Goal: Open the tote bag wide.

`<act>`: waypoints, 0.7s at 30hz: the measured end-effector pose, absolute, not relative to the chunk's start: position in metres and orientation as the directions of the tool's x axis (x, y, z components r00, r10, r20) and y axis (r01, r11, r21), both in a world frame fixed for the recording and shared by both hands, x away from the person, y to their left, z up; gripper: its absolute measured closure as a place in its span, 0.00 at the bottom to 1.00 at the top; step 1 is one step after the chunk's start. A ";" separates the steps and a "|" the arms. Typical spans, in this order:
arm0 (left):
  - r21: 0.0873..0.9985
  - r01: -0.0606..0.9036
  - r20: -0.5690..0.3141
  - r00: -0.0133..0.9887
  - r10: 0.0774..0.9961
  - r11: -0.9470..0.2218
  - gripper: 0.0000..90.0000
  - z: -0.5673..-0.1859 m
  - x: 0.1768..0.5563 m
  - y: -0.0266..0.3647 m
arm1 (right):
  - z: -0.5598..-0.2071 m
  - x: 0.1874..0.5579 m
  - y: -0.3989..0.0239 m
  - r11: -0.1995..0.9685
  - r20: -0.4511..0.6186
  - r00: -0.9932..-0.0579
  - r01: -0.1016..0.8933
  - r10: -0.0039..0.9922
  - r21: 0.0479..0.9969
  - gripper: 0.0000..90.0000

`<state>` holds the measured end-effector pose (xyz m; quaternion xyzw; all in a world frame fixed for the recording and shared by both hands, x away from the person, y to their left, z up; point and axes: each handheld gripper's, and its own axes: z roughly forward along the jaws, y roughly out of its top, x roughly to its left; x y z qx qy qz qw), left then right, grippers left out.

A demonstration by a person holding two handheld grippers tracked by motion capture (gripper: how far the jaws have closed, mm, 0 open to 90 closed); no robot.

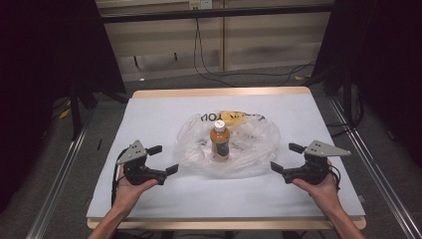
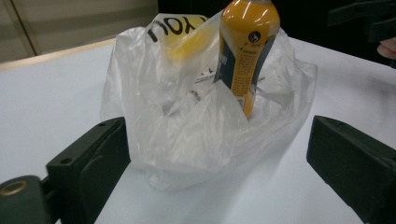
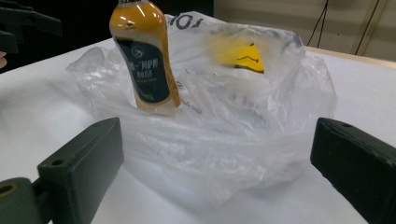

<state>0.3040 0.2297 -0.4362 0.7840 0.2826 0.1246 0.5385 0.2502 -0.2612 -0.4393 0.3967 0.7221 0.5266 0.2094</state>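
Note:
An orange juice bottle (image 1: 220, 140) with a white cap and dark label stands upright in the middle of a crumpled clear plastic bag (image 1: 249, 149) with yellow print. In the left gripper view the bottle (image 2: 245, 51) rises from the bag (image 2: 187, 126) straight ahead; in the right gripper view the bottle (image 3: 147, 60) stands left of the bag's (image 3: 243, 121) bulk. My left gripper (image 1: 163, 159) is open just left of the bag. My right gripper (image 1: 287, 157) is open just right of it. Neither holds anything.
The bag sits on a white table (image 1: 164, 109) with a wooden rim. Cables (image 1: 209, 64) lie on the floor beyond the far edge. Dark curtains flank both sides, and metal rails (image 1: 59, 174) run along the floor.

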 end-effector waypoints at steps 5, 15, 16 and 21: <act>0.908 0.321 -0.121 0.816 0.566 -0.268 0.04 -0.444 0.292 0.234 | -0.443 0.236 -0.267 0.126 0.116 -0.571 0.367 0.813 0.922 0.04; 0.913 0.310 -0.105 0.806 0.582 -0.265 0.03 -0.451 0.264 0.242 | -0.445 0.205 -0.284 0.060 0.130 -0.508 0.340 0.852 0.939 0.03; 0.908 0.318 -0.103 0.800 0.591 -0.273 0.03 -0.452 0.262 0.244 | -0.446 0.202 -0.286 0.057 0.122 -0.495 0.331 0.860 0.942 0.03; 0.914 0.320 -0.112 0.790 0.602 -0.250 0.03 -0.453 0.263 0.254 | -0.448 0.192 -0.290 0.041 0.120 -0.472 0.317 0.873 0.948 0.04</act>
